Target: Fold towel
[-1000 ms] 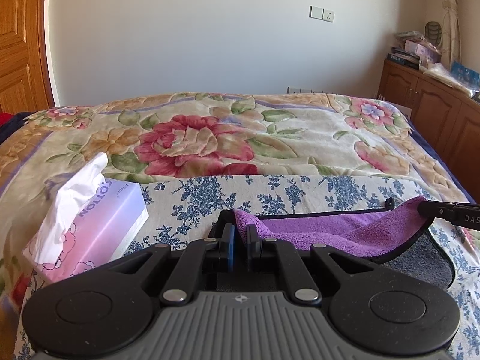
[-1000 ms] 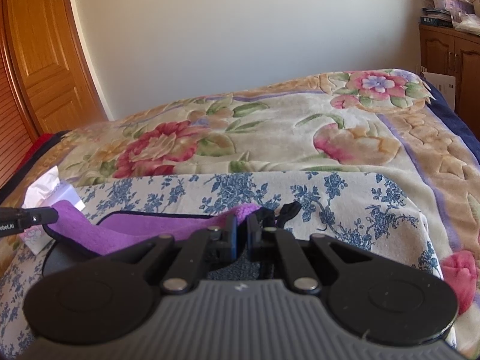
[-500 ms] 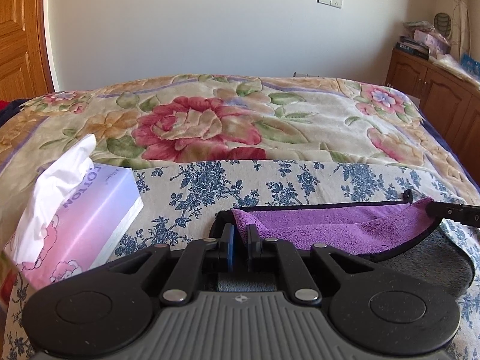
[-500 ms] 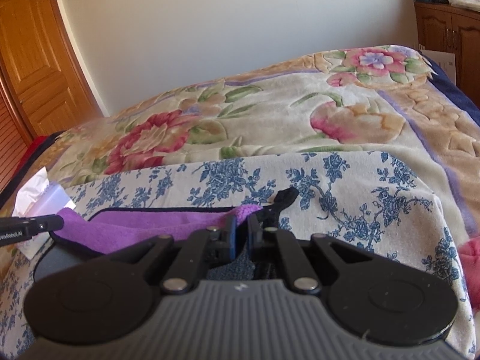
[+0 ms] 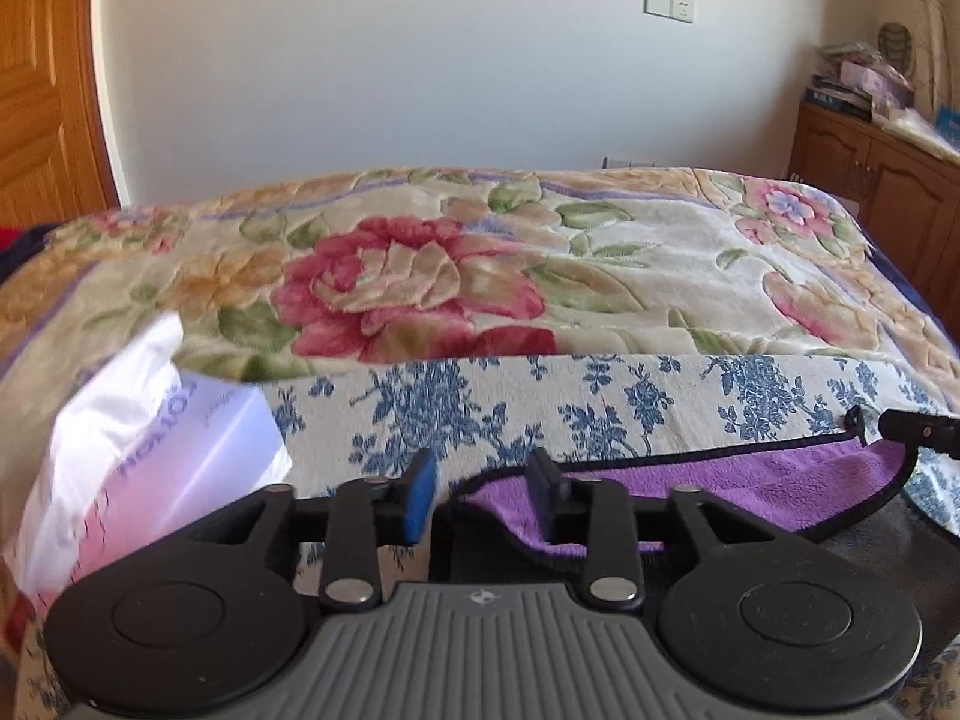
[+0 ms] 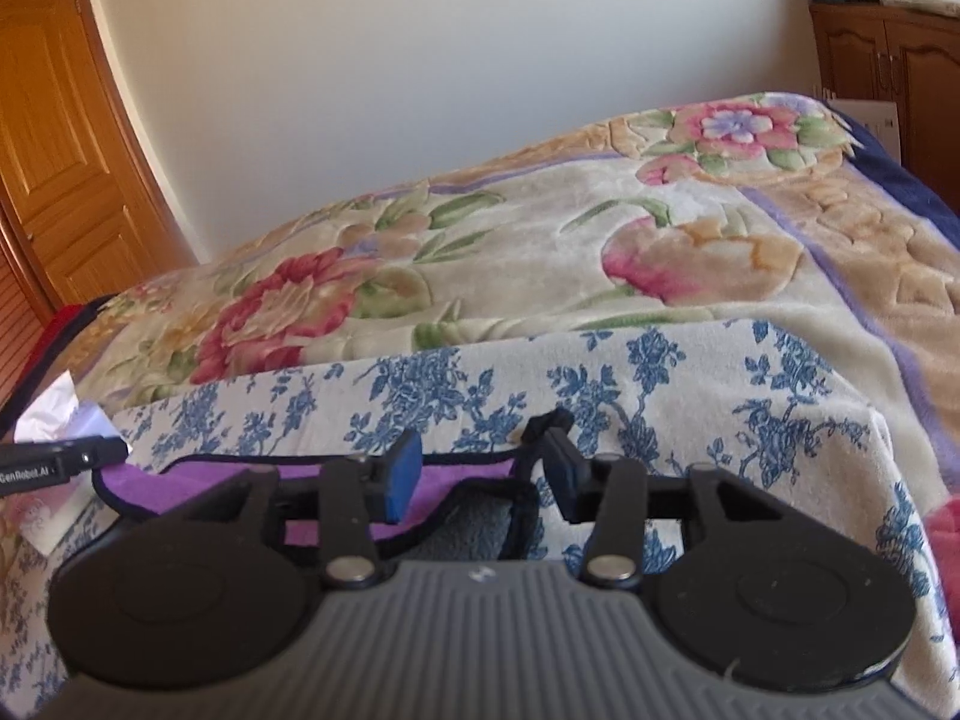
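Letting go of the folded towel's two corners on the bed

Both claws have just been opening: the left claw (image 5: 483, 495) and right claw (image 6: 480, 480) now stand parted, pads clear of the cloth, with a corner of the purple towel (image 5: 750, 489) lying between each pair of jaws, its purple face doubled over the grey side on the blue-flowered sheet (image 6: 660, 372). To finish well, I judge, draw both claws straight back and slightly up together, so no pad drags the black hem; avoid the tissue box (image 5: 180, 462) left of the left claw.
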### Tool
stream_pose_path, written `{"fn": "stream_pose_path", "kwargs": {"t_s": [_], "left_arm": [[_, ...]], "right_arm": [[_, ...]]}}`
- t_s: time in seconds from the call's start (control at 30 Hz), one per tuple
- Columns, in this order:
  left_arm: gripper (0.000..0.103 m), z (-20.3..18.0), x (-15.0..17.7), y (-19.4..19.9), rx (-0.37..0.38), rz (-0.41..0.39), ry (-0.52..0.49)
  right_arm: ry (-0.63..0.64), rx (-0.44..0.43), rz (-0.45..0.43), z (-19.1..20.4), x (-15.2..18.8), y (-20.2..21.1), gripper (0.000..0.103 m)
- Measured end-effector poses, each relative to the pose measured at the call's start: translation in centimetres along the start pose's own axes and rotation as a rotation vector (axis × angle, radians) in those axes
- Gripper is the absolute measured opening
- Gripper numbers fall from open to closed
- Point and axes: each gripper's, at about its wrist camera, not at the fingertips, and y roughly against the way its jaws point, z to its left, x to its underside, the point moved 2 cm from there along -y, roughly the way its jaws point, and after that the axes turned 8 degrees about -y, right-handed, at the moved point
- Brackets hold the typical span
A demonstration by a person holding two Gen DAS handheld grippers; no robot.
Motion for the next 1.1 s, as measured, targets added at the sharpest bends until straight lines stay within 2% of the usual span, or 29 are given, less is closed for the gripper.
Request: {"fn": "stream_pose_path", "kwargs": {"t_s": [0.13, 0.27, 0.4, 0.47, 0.73, 0.97, 1.1], "left_arm": [[0.051, -0.2, -0.3, 0.3, -0.009, -0.025, -0.020], [0.068, -0.6, 0.1, 1.5, 0.004, -0.052, -0.051], [0.074, -1.1, 1.4, 2.7, 0.009, -0.046, -0.082], [0.075, -1.2, 2.1, 3.0, 0.023, -0.034, -0.092], [0.077, -2.5, 3.5, 2.3, 0.031, 0.045, -0.215], [0.077, -2.7, 2.6, -0.4, -0.029, 0.081, -0.224], [0.077, -2.2, 1.3, -1.0, -0.065, 0.057, -0.198]], "right_arm": [[0.012, 0.003, -0.037, 0.1, -0.5, 0.2, 0.047], [0.062, -0.020, -0.025, 0.6, -0.5, 0.5, 0.047], [0.147, -0.017, -0.017, 1.4, 0.4, 1.5, 0.049], [0.177, -0.010, -0.009, 1.5, 0.9, 1.8, 0.059], [0.322, 0.037, 0.017, 2.5, 2.5, 2.1, 0.080], [0.415, 0.118, 0.049, 3.5, 2.7, 0.4, 0.081], [0.413, 0.178, 0.008, 3.6, 1.7, -0.4, 0.081]]}}
